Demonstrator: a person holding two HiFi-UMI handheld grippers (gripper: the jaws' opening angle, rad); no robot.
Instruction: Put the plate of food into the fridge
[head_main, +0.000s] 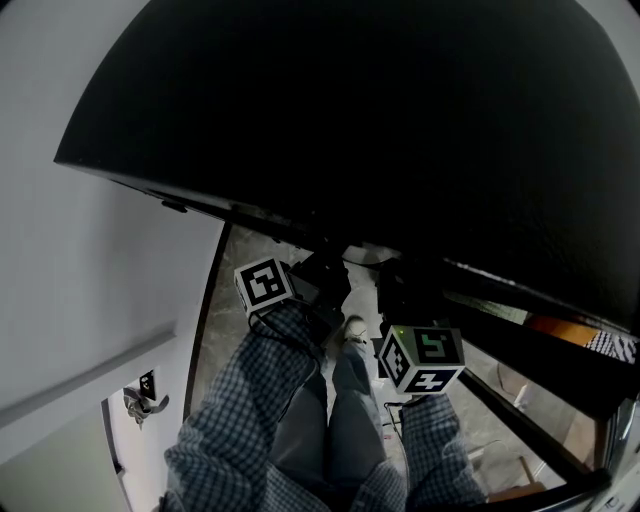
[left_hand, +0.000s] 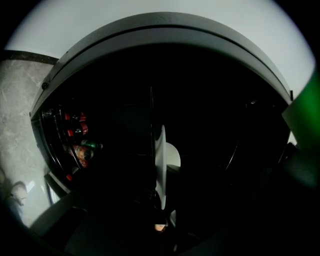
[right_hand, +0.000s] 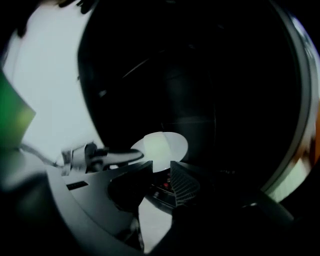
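Note:
The scene is very dark. A white plate (left_hand: 160, 160) shows edge-on down the middle of the left gripper view, with a small orange bit of food (left_hand: 160, 227) at its lower end. My left gripper (left_hand: 160, 200) appears shut on its rim, though its jaws are lost in shadow. The plate (right_hand: 162, 144) also shows pale in the right gripper view, just past my right gripper (right_hand: 159, 172), whose two dark fingers stand apart and hold nothing. Ahead is the black fridge (head_main: 400, 130), its inside unlit. Both marker cubes (head_main: 265, 283) (head_main: 420, 360) hang over the person's legs.
Bottles and cans (left_hand: 80, 145) stand in a rack at the left of the left gripper view. A white door with a lever handle (head_main: 145, 400) (right_hand: 87, 156) is close on the left. Grey marbled floor (head_main: 225, 300) lies below. Shelving with items (head_main: 560, 330) runs at the right.

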